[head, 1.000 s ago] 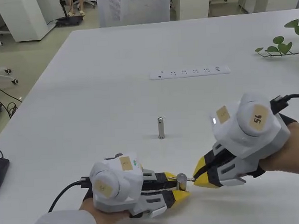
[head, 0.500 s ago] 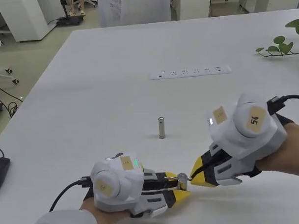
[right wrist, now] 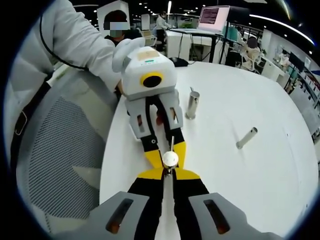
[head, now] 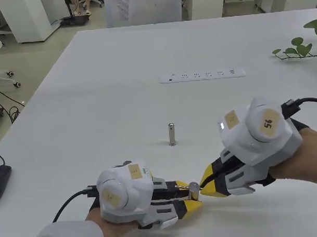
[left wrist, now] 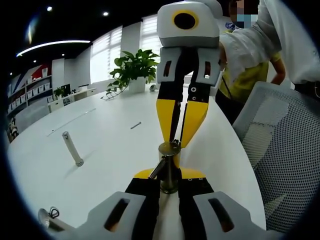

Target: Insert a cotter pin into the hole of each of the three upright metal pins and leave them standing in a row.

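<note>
Since a second ago, the right gripper (head: 203,187) is sitting a touch closer to the left gripper (head: 188,195), its yellow tips having crept in against the held pin (head: 193,188). I am seeing the left gripper clamping that held pin by its lower body, low over the white table (head: 121,88) near its front edge, with the pin's round top standing clear between the jaws. I am reading the right gripper's jaws as drawn narrow, pinching the cotter pin (right wrist: 172,143) at the pin's head. In the right gripper view a thin end of it is poking out on the far side of the pin, and in the left gripper view a dark sliver is showing on the near side. One bare pin (head: 172,134) is standing upright farther back on the table, well apart from both grippers. A looped pin (right wrist: 192,104), upright with a wire loop at its top, is standing just beside the left gripper's body. A power strip (head: 203,75) is lying beyond, and a leafy plant (head: 300,45) is reaching in at the right edge.
</note>
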A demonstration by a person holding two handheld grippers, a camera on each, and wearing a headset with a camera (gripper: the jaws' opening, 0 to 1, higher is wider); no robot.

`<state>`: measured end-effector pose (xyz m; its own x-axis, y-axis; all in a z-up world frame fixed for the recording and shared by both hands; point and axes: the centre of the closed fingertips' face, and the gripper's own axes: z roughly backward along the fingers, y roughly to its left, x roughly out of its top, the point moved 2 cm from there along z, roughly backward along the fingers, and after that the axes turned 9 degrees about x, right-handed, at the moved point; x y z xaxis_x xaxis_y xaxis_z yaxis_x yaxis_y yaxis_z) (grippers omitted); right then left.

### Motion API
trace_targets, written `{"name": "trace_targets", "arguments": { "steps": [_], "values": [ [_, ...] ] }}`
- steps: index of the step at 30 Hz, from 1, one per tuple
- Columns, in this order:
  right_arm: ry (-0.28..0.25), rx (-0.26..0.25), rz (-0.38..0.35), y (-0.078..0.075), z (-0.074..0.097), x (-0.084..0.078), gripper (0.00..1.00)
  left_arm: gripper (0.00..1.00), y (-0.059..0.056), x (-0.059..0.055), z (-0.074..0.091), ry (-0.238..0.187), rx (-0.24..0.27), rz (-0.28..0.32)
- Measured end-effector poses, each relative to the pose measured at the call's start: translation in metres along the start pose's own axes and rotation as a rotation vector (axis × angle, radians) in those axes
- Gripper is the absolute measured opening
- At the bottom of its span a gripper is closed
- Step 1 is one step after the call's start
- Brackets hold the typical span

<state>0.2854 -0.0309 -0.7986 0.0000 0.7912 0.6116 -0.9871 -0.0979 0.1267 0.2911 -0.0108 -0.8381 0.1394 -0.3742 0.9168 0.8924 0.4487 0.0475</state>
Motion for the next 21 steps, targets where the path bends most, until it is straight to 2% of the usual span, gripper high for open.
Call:
{"name": "trace_targets", "arguments": {
  "steps": [12, 21],
  "values": [
    [-0.016, -0.015, -0.012, 0.0004, 0.0032, -0.0012, 0.10, 0.12, 0.0002, 0.0003, 0.0000, -0.001, 0.002, 0.013],
    [-0.029, -0.018, -0.030, 0.0008, 0.0049, -0.0040, 0.13, 0.21, 0.0044, 0.0006, 0.0059, -0.002, 0.004, 0.051]
  ]
}}
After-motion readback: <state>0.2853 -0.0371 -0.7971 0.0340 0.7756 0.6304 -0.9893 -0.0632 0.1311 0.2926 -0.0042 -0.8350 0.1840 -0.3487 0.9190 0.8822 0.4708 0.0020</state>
